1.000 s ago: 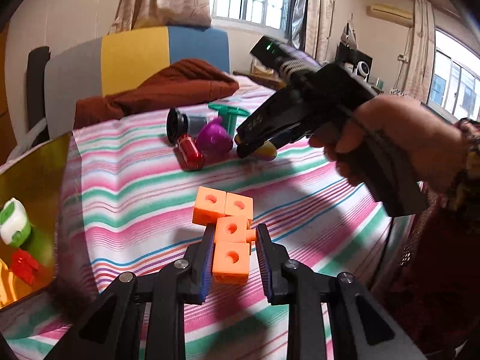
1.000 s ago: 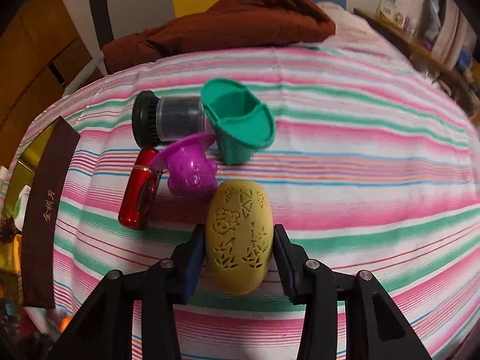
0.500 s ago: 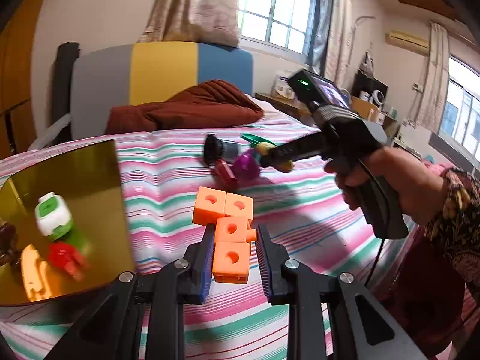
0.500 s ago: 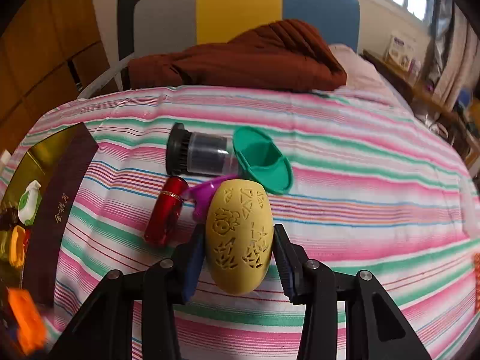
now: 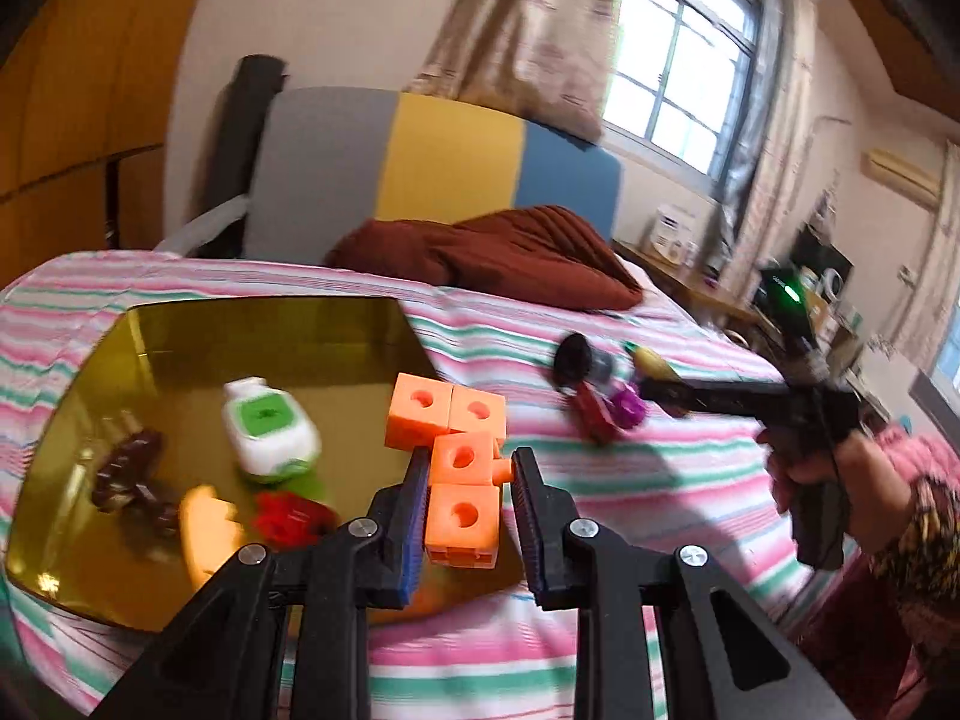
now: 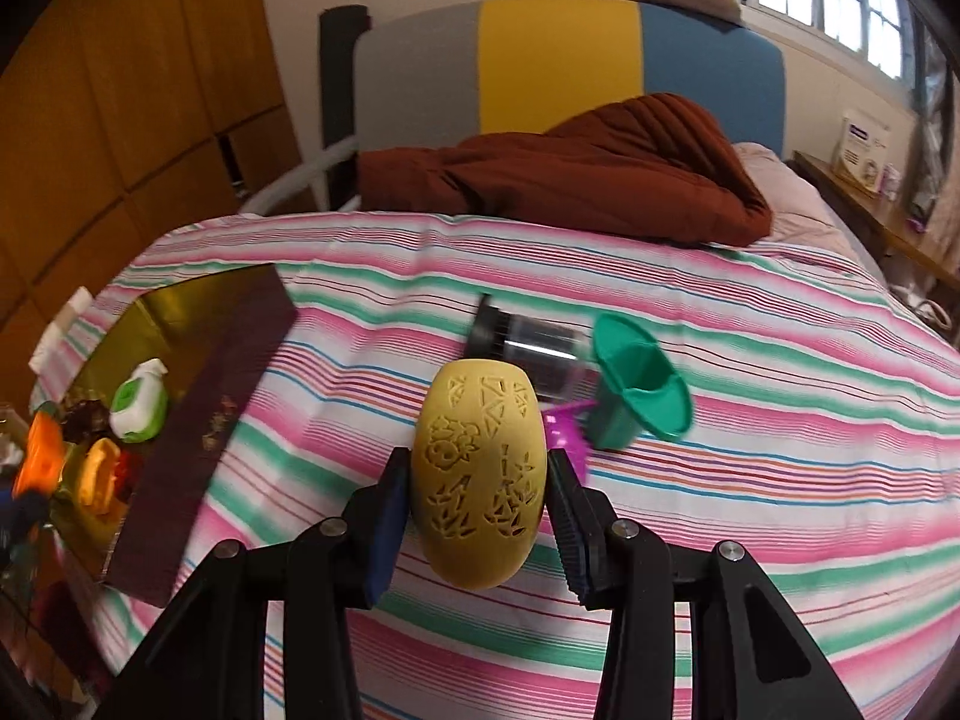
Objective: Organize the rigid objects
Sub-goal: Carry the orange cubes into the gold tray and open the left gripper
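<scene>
The left gripper (image 5: 470,516) squeezes a bunch of 4 orange plastic cubes (image 5: 454,450) stuck together, each with a round hole on top. Its 2 black fingers (image 5: 408,516) press on the lowest cube, 1 on each side. The cubes hang in the air over the near right edge of a shiny gold tray (image 5: 198,336) with dark red outer walls. The tray sits on a bed with a pink, green and white striped sheet (image 5: 600,492).

Inside the tray lie a white and green plastic bottle (image 5: 270,429), a small red toy (image 5: 291,519), an orange piece (image 5: 207,534) and a dark brown lumpy thing (image 5: 129,471). They look a bit blurry.

The right gripper (image 6: 478,498) holds a yellow egg-shaped plastic shell (image 6: 478,474) with little cut-out flowers and triangles. The fingers (image 6: 387,516) pinch it on both sides and it is up off the bed. In the left view a hand (image 5: 840,480) holds this gripper out over the sheet.

Behind the egg, on the sheet, lie a green plastic funnel cup (image 6: 636,384), a clear jar with a black lid (image 6: 522,339) on its side, and a purple plastic toy (image 6: 567,429). These 3 are close together. The left view also shows a red shiny thing (image 5: 591,411) next to them.

A dark red blanket (image 6: 588,168) is bunched up at the head of the bed, in front of a grey, yellow and blue headboard (image 6: 558,60).
</scene>
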Motion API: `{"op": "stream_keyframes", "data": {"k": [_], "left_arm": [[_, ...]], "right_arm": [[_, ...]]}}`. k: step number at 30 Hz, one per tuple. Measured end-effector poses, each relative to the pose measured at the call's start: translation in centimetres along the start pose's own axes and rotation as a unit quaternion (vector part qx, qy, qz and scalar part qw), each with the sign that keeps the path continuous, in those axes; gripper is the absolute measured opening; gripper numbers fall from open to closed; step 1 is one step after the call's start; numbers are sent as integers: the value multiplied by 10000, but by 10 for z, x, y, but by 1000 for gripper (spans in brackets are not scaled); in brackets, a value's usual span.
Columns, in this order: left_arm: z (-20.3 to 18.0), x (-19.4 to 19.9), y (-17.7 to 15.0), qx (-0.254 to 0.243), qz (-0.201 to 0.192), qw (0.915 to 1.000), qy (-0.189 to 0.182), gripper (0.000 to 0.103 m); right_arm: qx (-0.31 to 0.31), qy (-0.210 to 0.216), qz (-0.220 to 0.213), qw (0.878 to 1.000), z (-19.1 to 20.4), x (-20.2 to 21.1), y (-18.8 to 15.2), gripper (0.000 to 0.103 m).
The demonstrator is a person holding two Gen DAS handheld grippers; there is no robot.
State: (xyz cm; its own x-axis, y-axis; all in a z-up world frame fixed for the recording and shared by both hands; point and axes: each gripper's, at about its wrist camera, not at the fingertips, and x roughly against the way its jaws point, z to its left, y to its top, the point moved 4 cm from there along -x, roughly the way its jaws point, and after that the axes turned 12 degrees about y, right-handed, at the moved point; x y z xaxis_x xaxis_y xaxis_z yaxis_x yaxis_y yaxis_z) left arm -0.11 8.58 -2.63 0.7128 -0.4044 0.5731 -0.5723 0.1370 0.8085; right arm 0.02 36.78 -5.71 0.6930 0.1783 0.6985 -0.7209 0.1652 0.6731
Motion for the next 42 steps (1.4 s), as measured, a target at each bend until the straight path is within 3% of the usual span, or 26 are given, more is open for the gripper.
{"op": "stream_keyframes", "data": {"k": [13,22,28,33,35,42], "left_arm": [[94,-49,42,835,515,9906,957,25],[126,-103,45,1223,1328,9729,1445,25],[134,-119,48,1172,1456,9688,1629,25],[142,-127,47,1371,1591,9650,1570,26],[144,-127,48,1439,1598,9637,1586,38],[144,-109,42,1655,1344,9643,1571,42]], "right_arm": [[200,368,-69,9991,18,-6,-2,44],[229,545,-63,9982,24,-11,-2,44],[269,575,-14,9980,27,-14,-2,44],[281,564,-9,9980,27,-14,-2,44],[287,580,0,9979,27,-14,-2,44],[295,576,-1,9979,28,-14,-3,44]]}}
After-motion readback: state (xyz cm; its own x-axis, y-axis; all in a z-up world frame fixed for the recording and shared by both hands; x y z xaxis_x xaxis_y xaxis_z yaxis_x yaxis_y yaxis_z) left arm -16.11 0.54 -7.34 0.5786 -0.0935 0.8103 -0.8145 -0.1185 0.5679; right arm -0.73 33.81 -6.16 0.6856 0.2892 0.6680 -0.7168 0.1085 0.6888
